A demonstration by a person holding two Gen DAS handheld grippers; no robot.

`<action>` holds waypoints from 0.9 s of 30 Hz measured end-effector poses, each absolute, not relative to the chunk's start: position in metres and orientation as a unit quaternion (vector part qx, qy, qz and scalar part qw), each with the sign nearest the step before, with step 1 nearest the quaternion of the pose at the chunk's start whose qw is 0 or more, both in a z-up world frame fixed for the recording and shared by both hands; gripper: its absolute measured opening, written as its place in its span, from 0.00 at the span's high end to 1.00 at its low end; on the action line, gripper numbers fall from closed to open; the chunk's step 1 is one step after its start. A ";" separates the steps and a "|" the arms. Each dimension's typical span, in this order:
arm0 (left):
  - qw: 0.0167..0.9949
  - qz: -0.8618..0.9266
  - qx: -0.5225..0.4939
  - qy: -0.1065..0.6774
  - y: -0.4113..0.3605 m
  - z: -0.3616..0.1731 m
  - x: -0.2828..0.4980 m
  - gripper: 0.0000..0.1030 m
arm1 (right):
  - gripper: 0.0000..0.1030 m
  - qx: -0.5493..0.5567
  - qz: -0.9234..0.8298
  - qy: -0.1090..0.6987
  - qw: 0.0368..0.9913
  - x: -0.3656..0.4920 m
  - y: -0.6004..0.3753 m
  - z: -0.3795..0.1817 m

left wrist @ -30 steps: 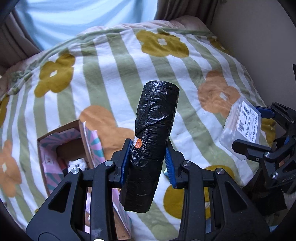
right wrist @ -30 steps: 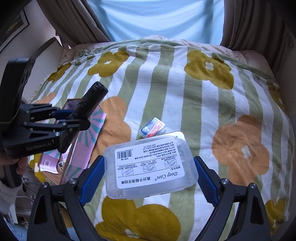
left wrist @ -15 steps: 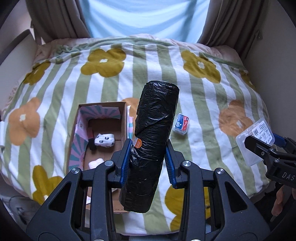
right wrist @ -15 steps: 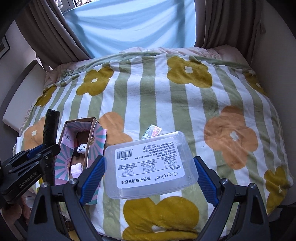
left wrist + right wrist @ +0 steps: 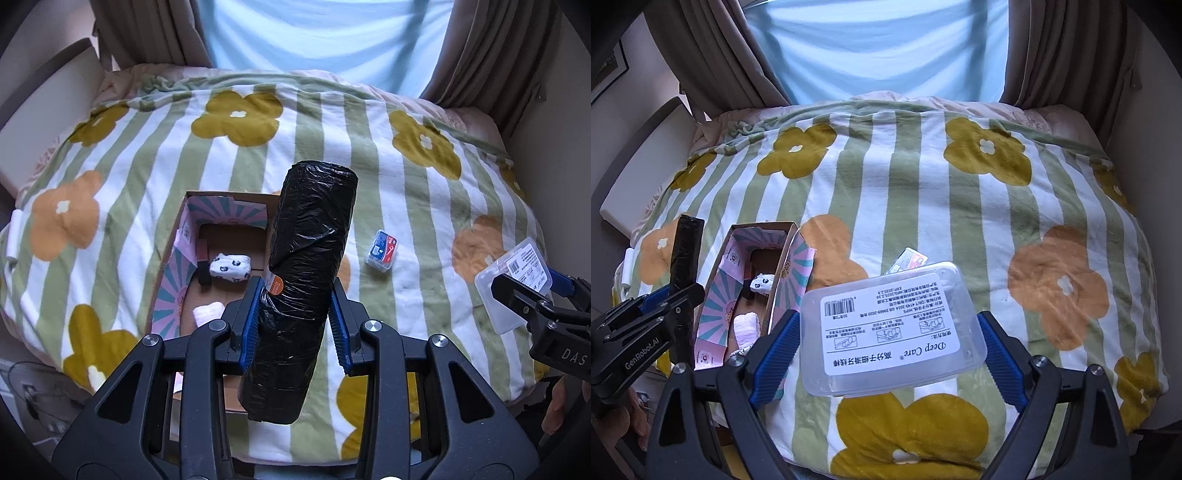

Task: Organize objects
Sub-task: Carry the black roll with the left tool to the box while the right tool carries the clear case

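My left gripper (image 5: 294, 325) is shut on a black roll of bin bags (image 5: 306, 266) and holds it upright above the bed, over the right side of an open cardboard box (image 5: 173, 280). My right gripper (image 5: 888, 343) is shut on a clear plastic floss-pick box (image 5: 890, 328) with a white label, held above the bed's front. The cardboard box (image 5: 716, 295) has a pink and teal lining and holds a white patterned bundle (image 5: 229, 266), a pink item (image 5: 207, 314) and a dark block (image 5: 203, 266). The black roll also shows in the right wrist view (image 5: 685, 258).
A small clear packet with a blue and red card (image 5: 382, 251) lies on the striped floral blanket (image 5: 332, 140) right of the box. Curtains (image 5: 701, 55) and a bright window stand behind the bed. A wall (image 5: 561, 92) runs along the right. A white bedside surface (image 5: 40, 122) is at left.
Both grippers have pulled back and up from the bed, so more of the blanket and the whole box show. Each still holds its object.
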State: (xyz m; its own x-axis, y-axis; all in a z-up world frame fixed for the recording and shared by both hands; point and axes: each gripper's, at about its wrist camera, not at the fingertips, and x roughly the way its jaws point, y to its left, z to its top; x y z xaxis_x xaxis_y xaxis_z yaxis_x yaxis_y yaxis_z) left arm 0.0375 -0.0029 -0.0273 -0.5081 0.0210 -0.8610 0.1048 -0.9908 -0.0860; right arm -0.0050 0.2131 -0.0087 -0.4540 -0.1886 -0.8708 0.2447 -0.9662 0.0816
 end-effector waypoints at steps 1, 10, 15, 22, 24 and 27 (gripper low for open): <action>0.028 -0.866 0.495 0.067 -0.006 -0.027 0.039 0.70 | 0.11 0.506 -0.852 0.031 0.132 -0.007 0.210 -0.008; 0.090 -0.861 0.490 0.103 -0.052 -0.027 0.053 0.70 | 0.11 0.498 -0.843 0.063 0.192 -0.020 0.161 -0.004; 0.134 -0.852 0.489 0.130 -0.087 -0.033 0.065 0.70 | 0.11 0.492 -0.832 0.092 0.238 -0.029 0.121 -0.005; 0.184 -0.832 0.497 0.165 -0.123 -0.050 0.077 0.70 | 0.11 0.487 -0.805 0.146 0.305 -0.045 0.058 -0.014; 0.194 -0.826 0.500 0.173 -0.131 -0.056 0.078 0.70 | 0.11 0.487 -0.795 0.162 0.323 -0.050 0.039 -0.020; 0.205 -0.817 0.507 0.184 -0.139 -0.069 0.076 0.70 | 0.11 0.487 -0.781 0.186 0.345 -0.059 0.014 -0.032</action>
